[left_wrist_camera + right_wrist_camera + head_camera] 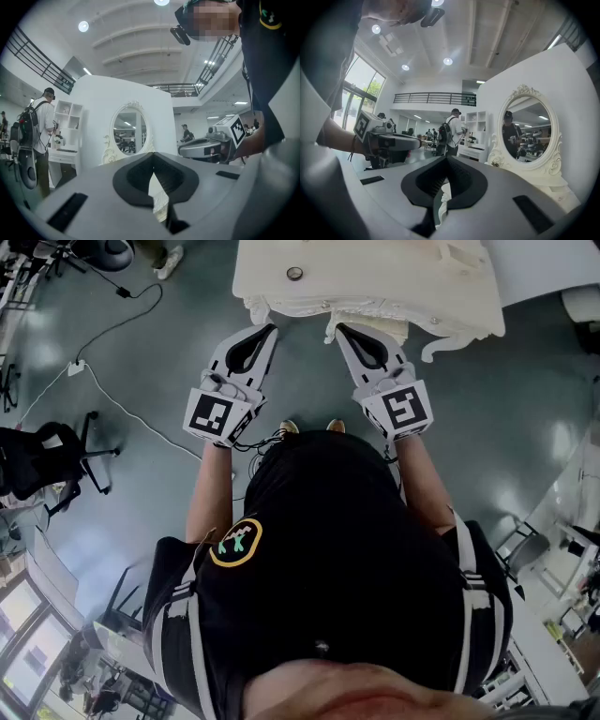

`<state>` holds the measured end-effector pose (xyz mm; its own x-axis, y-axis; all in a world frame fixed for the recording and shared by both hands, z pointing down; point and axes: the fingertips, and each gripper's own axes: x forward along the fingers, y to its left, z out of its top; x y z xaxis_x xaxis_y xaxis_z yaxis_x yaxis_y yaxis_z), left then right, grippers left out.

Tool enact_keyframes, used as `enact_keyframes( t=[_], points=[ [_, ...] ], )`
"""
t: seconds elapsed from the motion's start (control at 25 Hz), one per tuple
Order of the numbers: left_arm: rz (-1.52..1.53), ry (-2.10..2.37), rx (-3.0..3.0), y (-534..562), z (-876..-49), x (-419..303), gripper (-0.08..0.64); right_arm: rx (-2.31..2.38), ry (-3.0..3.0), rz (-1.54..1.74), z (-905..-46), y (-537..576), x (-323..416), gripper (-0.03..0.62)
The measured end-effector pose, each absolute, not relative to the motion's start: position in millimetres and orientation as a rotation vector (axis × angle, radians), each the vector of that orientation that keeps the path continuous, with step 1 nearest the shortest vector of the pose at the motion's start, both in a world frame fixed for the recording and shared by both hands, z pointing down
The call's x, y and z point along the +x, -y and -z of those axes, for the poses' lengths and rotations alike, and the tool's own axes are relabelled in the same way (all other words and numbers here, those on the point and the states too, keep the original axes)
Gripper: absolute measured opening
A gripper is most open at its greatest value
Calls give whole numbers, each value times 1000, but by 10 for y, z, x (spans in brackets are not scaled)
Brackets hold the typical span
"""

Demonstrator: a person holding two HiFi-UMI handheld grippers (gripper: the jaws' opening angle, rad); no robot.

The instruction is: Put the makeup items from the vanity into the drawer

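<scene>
The white vanity (394, 282) stands right in front of me at the top of the head view. On its top lies one small dark round item (294, 274). The oval mirror (129, 129) of the vanity shows in the left gripper view, and the same mirror (528, 125) is at the right in the right gripper view. My left gripper (266, 331) and right gripper (341, 330) are held side by side, level, their tips just short of the vanity's front edge. Both are shut with nothing between the pads. No drawer front can be made out.
A curved vanity leg (450, 341) sticks out at the right. A white cable (122, 409) runs over the floor at the left, near a dark office chair (56, 460). A person with a backpack (40, 131) stands by white shelves (65, 136).
</scene>
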<state>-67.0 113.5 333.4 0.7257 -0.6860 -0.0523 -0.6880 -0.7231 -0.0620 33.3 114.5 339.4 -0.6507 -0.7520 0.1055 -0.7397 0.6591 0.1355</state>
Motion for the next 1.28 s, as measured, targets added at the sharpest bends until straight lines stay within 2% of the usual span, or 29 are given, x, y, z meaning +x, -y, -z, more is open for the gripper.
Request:
enact_keyframes(
  t=[0.88,1.04,1.28],
  points=[
    [-38,-1122,-2850,-1120,-3325,-660,18,1265,2724,76,-3434,-1107,350,21],
    [-37,-1121,-2853,-1131,-3346,-675,18,1267,2728,80,-3439,-1123,335,53],
    [-38,-1117,-2856,-1144,-3350,-654,18,1262,2745,84,-3430,-1131,347,152]
  ],
)
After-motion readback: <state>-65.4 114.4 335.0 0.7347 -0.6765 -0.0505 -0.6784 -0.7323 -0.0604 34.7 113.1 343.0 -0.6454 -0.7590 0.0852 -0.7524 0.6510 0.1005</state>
